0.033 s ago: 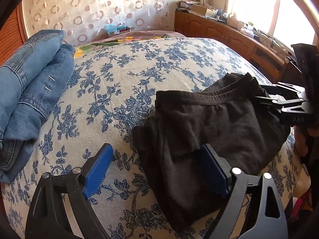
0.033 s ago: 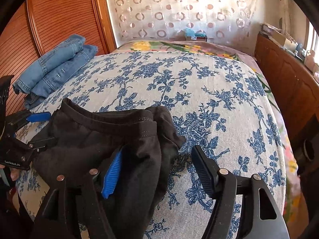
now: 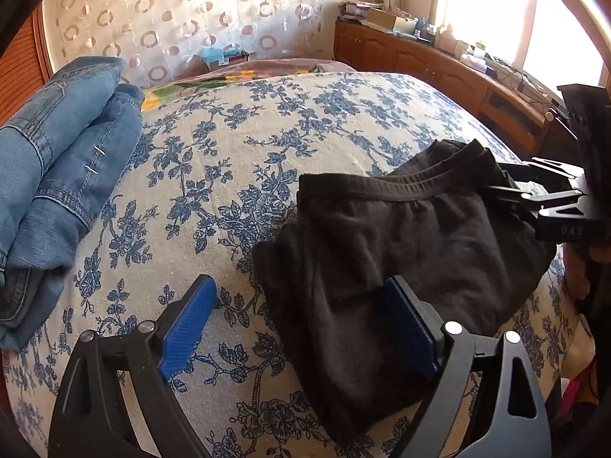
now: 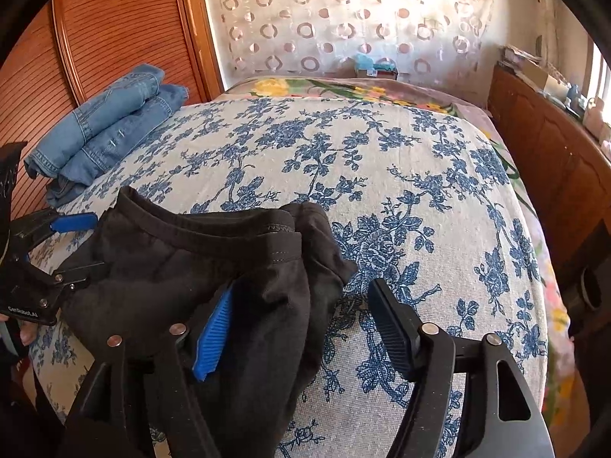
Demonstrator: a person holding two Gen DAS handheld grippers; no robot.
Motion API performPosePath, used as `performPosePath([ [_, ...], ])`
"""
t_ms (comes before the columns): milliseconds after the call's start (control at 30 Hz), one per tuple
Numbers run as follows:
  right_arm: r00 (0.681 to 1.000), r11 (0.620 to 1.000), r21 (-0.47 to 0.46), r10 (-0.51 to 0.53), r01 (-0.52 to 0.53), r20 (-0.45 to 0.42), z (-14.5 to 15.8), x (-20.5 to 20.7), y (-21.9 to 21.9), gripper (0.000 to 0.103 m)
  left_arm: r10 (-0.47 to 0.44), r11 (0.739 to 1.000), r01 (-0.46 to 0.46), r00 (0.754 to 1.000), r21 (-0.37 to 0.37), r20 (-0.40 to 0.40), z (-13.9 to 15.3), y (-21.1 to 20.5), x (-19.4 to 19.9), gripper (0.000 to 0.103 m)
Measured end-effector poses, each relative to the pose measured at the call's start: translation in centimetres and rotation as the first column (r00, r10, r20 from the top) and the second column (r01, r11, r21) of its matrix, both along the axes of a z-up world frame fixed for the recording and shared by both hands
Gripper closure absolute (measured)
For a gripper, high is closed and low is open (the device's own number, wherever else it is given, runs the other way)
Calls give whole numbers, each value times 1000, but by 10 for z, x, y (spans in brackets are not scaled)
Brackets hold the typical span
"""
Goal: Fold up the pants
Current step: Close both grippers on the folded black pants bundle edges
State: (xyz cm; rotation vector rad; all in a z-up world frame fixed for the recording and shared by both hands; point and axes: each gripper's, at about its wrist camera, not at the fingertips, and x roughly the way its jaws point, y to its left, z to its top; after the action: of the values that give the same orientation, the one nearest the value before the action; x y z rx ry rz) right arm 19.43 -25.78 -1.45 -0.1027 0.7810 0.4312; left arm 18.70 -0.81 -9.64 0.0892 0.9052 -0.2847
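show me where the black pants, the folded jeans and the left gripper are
black pants (image 3: 420,236), left wrist view, on the flat middle of the folded fabric.
folded jeans (image 4: 110,133), right wrist view, on the top layer of denim.
left gripper (image 3: 301,328), left wrist view, midway between its fingers, which stand open.

1. My left gripper (image 3: 301,324) is matte black, with forked arms and triangular cut-outs.
2. Its pads (image 3: 187,322) are ribbed and bright blue — the same blue as on my right gripper (image 4: 301,328).
3. Round silver rivets (image 3: 453,327) sit at each finger joint.
4. Small white lettering (image 4: 23,313) marks one black body — faint grey letters (image 3: 571,230) mark the other.
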Motion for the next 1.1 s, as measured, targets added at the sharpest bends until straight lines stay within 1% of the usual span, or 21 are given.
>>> performPosePath([
  [100,1000,1000,-21,2,-2,4,-1,0,4,29,-11,1000,11,1000,3,-4,-1,-2,1,9],
  [300,1000,1000,-29,3,-3,5,-1,-1,6,29,-17,1000,17,1000,-2,-12,0,0,6,9],
  [367,1000,1000,-29,4,-4,5,-1,-1,6,29,-11,1000,10,1000,-28,-13,1,3,8,10],
  [400,1000,1000,-27,6,-6,4,-1,-1,5,29,-6,999,6,1000,-52,-13,3,6,9,11],
  [467,1000,1000,-27,8,-8,-1,0,0,5,29,3,996,-4,1000,-91,-10,4,11,10,22],
  [500,1000,1000,-28,9,-9,-3,0,1,5,29,8,994,-9,1000,-108,-9,5,13,10,25],
  [567,1000,1000,-29,12,-12,-8,1,3,6,29,13,991,-14,1000,-132,-10,6,17,11,38],
  [600,1000,999,-29,13,-14,-10,1,4,6,29,16,990,-17,1000,-141,-10,6,18,12,42],
  [667,1000,1000,-26,16,-16,-16,1,5,7,29,5,987,-8,1000,-163,-14,6,18,12,54],
  [733,1000,1000,-21,20,-21,-19,2,7,8,30,-10,985,7,1000,-173,-16,7,15,11,61],
  [767,1000,1000,-19,22,-23,-20,2,7,9,32,-14,985,12,1000,-171,-15,6,13,10,62],
  [833,999,999,-14,32,-32,-20,3,8,10,39,-19,986,17,1000,-168,-12,7,11,9,65],
  [867,999,999,-8,39,-39,-22,3,8,11,40,-21,985,19,1000,-174,-13,7,10,10,69],
  [967,999,999,8,47,-47,-28,3,9,10,46,-26,981,22,999,-194,-19,7,11,10,73],
  [1100,997,997,59,59,-56,-49,3,11,5,59,-27,975,20,999,-221,-29,6,14,11,76],
])
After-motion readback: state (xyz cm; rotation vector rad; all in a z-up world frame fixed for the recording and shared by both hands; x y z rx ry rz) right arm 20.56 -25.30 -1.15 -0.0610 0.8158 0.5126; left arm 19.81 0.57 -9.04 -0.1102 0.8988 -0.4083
